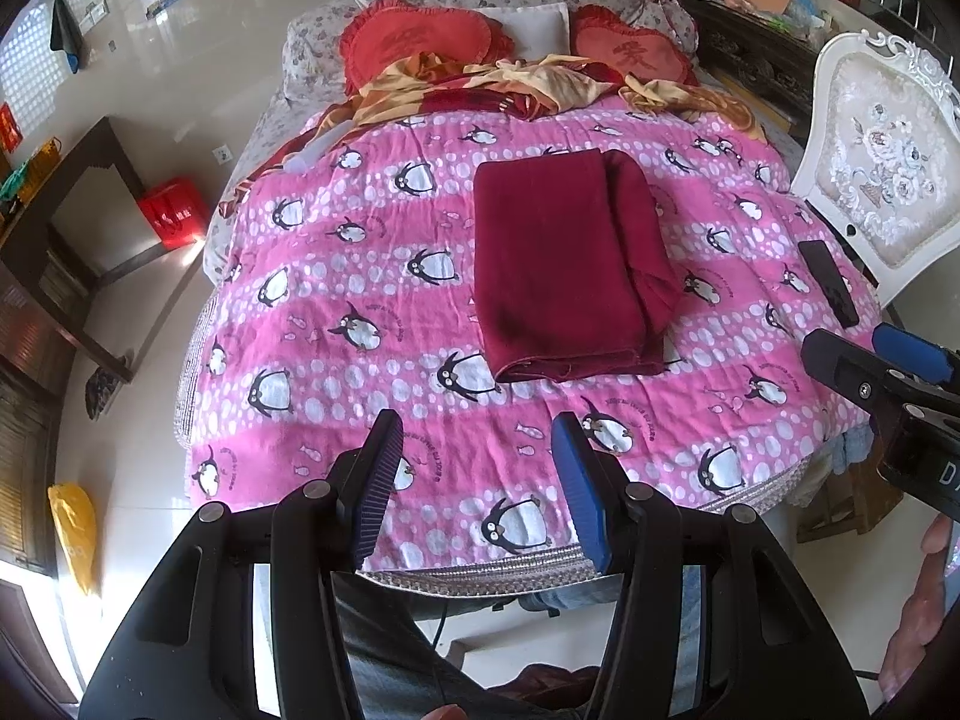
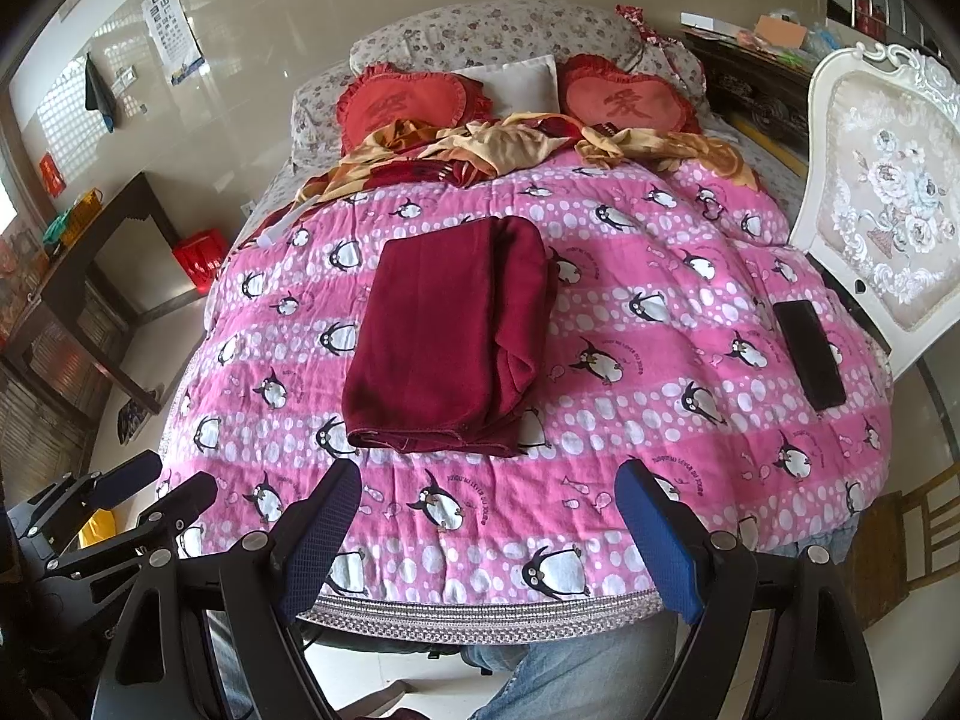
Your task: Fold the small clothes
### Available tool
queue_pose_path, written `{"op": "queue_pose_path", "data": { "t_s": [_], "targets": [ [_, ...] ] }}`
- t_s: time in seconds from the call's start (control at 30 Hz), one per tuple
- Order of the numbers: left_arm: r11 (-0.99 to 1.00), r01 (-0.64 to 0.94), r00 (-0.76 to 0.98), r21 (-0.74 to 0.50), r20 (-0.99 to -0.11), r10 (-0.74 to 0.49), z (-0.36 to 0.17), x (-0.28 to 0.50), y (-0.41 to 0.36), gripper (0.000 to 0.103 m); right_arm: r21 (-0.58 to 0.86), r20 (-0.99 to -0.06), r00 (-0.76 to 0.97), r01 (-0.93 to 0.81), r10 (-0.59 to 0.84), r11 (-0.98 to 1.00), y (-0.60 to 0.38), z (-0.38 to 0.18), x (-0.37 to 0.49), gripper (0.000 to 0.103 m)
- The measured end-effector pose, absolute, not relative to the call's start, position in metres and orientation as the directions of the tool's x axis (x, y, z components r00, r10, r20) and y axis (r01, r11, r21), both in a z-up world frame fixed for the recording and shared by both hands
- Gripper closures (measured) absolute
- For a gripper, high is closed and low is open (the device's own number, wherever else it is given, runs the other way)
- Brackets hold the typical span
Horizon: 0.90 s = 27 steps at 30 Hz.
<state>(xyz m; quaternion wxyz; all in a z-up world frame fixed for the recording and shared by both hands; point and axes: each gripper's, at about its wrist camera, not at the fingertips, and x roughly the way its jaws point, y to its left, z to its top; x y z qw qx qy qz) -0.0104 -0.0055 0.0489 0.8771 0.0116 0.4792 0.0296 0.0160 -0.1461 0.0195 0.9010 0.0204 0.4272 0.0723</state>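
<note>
So the maroon garment (image 1: 564, 264) is already folded into a neat rectangle, lying flat in the middle of the pink penguin quilt (image 1: 360, 312) on the bed, with a doubled-over layer along its right side. Both claws hang above the near edge of the bed, clear of it: left claw (image 1: 477, 492) is partly spread with nothing in it, right claw (image 2: 489, 540) is spread wide, also empty. A black phone (image 2: 810, 354) sits off to the right. Looks pretty much done to me, maybe one more fold in half if anything
</note>
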Motion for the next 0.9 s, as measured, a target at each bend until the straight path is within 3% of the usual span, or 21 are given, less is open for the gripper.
{"op": "queue_pose_path", "data": {
  "t_s": [0.9],
  "targets": [
    [0.997, -0.010, 0.509, 0.073, -0.858, 0.068, 0.027, 0.024, 0.010, 0.051, 0.086, -0.799, 0.584, -0.121, 0.141, 0.989, -0.144, 0.001, 0.049, 0.018]
  ]
}}
